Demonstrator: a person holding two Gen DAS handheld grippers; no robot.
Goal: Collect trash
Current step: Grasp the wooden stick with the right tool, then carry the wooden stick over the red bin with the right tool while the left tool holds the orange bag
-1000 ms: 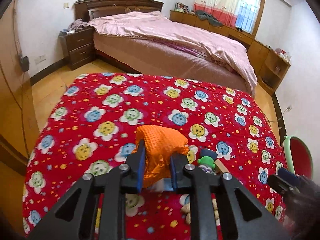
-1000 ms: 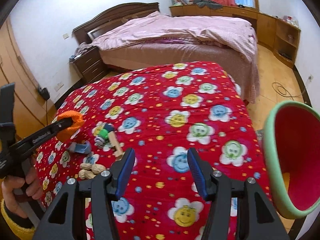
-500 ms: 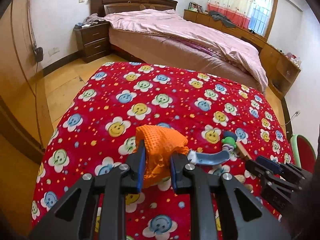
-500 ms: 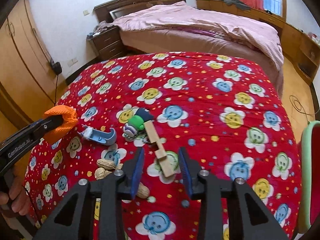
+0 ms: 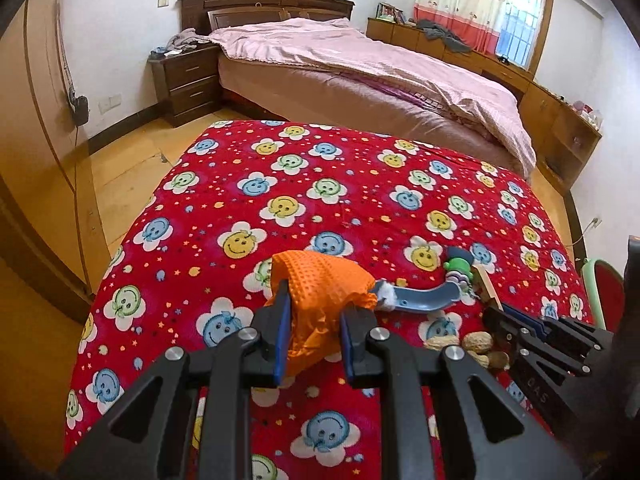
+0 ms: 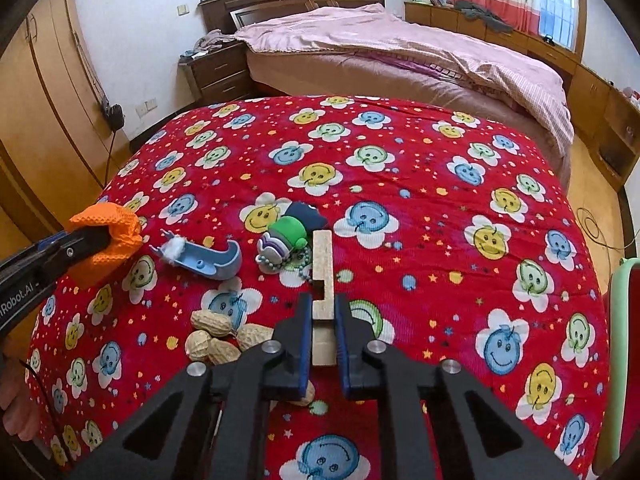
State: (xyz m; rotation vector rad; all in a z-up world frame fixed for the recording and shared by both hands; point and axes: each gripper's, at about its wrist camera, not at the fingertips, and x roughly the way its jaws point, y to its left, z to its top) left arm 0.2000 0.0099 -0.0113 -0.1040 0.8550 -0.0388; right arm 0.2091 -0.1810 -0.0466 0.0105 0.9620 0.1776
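Bedroom walls, a dark wooden headboard and a pink-covered bed (image 5: 372, 68) fill the background, and nearer the cameras lies a surface spread with a red blanket (image 6: 400, 184) printed with smiling flowers. On that blanket, towards its near left part, the right gripper (image 6: 323, 324) has its blue-padded fingers drawn narrow around the near end of a pale wooden block (image 6: 323, 268), one finger on each side and pressing or all but pressing the wood; the block lies flat and points away towards the middle of the blanket. Just beside the block's far end lies a small green and white toy (image 6: 285, 238) with a bead chain, and left of that a curved blue plastic piece (image 6: 208, 260) with a tuft of white fluff at one end. A heap of peanuts in their shells (image 6: 218, 338) sits just left of the right gripper. The left gripper (image 5: 316, 322) is clamped on a crumpled orange cloth (image 5: 320, 292) of waffle weave, which bulges above its fingers and hangs between them, held near the blanket's left edge. At the right edge of the blanket a red bin with a pale green rim (image 6: 624, 320) partly shows.
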